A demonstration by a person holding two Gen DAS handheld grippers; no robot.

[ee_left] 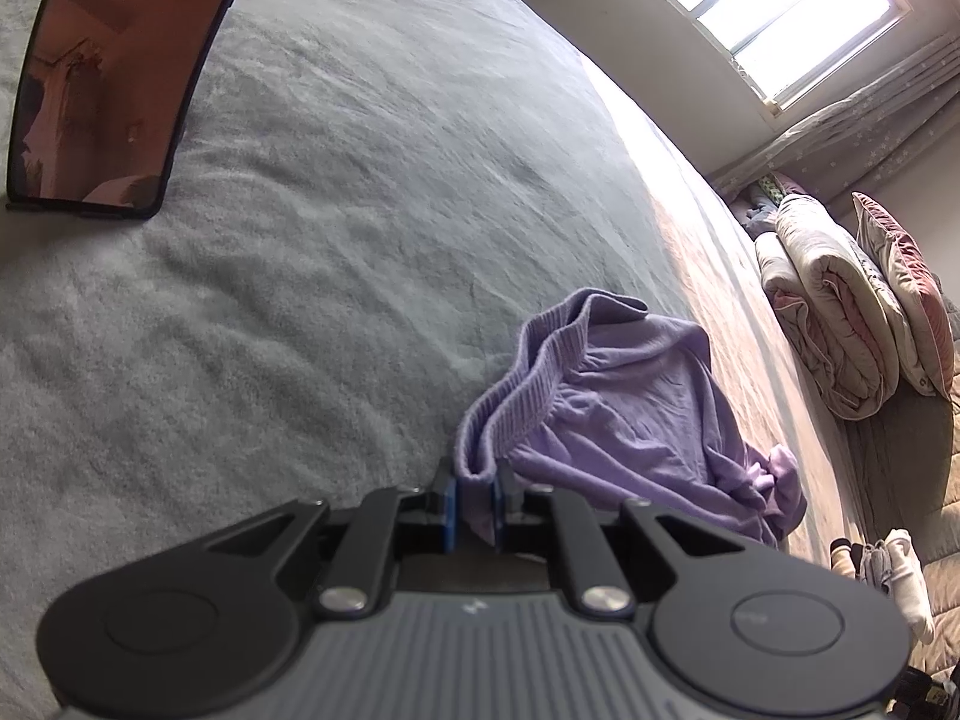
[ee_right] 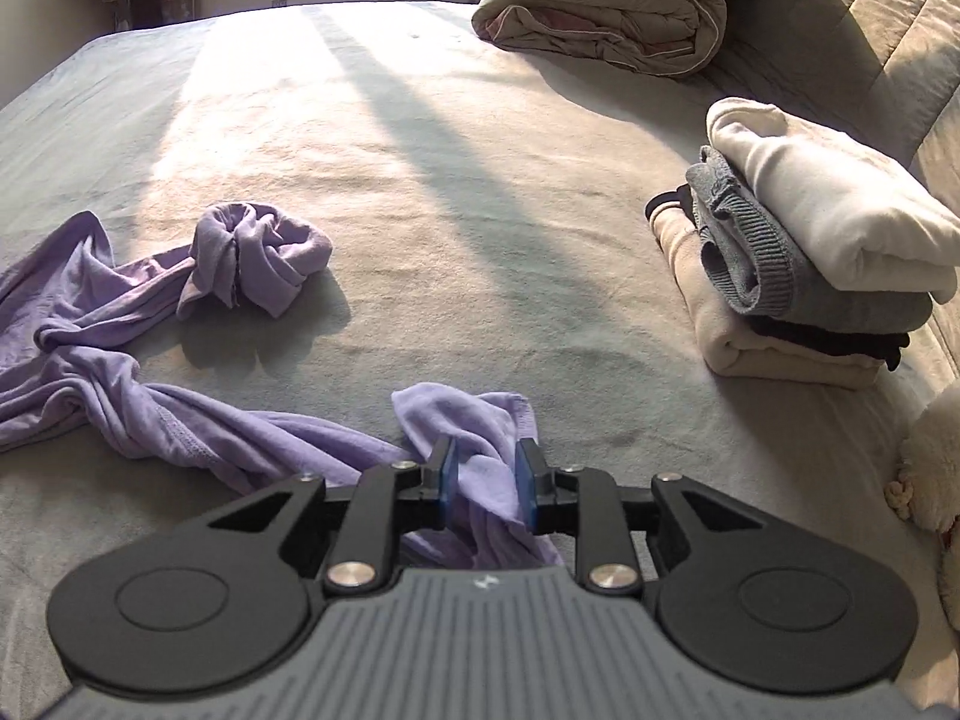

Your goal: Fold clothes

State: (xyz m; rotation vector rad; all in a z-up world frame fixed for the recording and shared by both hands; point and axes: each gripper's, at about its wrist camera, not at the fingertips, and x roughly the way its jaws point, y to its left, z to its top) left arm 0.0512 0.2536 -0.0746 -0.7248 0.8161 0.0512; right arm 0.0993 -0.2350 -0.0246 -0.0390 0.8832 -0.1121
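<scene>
A: Where was the purple garment (ee_right: 120, 324)?
B: On the bed (ee_right: 480, 180), crumpled and twisted. One bunched end (ee_right: 264, 252) lay out toward mid-bed, the body trailed off to the left, and another end ran in under the right gripper (ee_right: 487, 480).
A: Left gripper (ee_left: 474, 510)?
B: Jaws nearly together, clamped on the ribbed hem (ee_left: 528, 396). From that pinch, cloth draped away to the right in the left wrist view.
A: Right gripper?
B: Jaws partway apart with a fold of purple cloth between them. The cloth sat against the left pad (ee_right: 447, 480); a gap showed beside the right one, so it wasn't clamped.
A: Anything else on the bed?
B: A stack of folded clothes (ee_right: 810, 252) at the right, white on top, grey and dark pieces below, beige at the bottom. It was well apart from the purple garment. A rolled quilt (ee_right: 600, 6) lay at the far edge. A dark reflective panel (ee_left: 114, 72) lay flat on the cover in the left wrist view.
</scene>
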